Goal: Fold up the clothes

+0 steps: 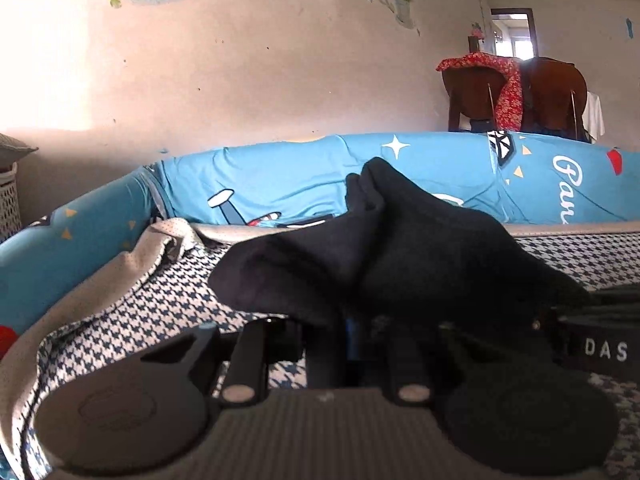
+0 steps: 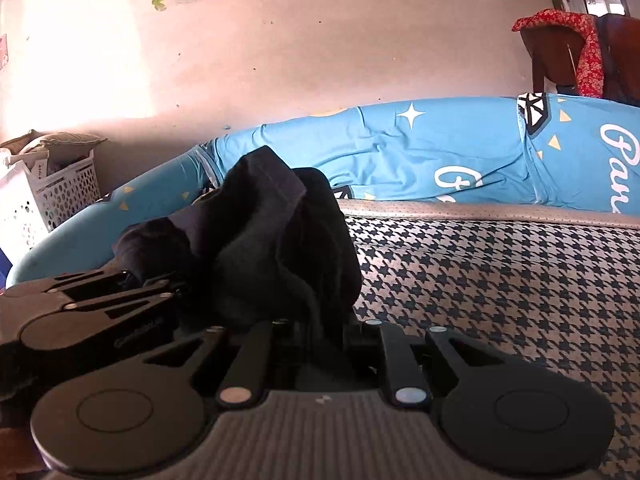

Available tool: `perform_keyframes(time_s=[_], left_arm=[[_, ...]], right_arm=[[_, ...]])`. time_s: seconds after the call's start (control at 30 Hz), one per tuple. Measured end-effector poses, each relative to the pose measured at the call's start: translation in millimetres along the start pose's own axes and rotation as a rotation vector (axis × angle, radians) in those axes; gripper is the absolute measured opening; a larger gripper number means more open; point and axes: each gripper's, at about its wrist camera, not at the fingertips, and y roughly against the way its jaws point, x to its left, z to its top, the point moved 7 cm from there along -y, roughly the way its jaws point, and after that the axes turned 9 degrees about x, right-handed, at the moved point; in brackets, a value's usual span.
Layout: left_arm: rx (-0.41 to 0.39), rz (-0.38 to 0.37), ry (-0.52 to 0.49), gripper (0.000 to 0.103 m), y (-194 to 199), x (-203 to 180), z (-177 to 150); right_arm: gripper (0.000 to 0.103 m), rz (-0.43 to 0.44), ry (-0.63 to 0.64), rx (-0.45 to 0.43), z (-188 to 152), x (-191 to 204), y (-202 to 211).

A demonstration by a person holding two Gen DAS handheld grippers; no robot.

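Over the houndstooth bed (image 2: 500, 280), both your claws, left (image 1: 352, 320) and right (image 2: 320, 320), pinch the black garment (image 2: 280, 240) mid-fold; next, probably lay it flat and even.

The garment (image 1: 420, 248) is soft, matt black cloth that bunches in thick folds. Each gripper (image 1: 348, 328) (image 2: 332, 328) is matt black plastic with small shiny metal pins, on a ribbed grey base. The mat (image 2: 500, 280) is woven houndstooth cloth with a perforated beige edge. The bumper (image 1: 280, 184) is smooth blue printed fabric, slightly wrinkled. The chair (image 1: 556, 88) is glossy dark wood. The basket (image 2: 52, 200) is white perforated plastic. The wall (image 1: 260, 72) is matt and speckled.
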Motion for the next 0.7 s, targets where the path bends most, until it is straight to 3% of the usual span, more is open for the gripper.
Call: perform_keyframes(time_s=[0.7], left_arm=[[-0.010,0.149,0.094,0.017,-2.6,84.3,-7.4]], right_arm=[[0.015,0.091,0.010,0.011,23.2,73.0,-40.9]])
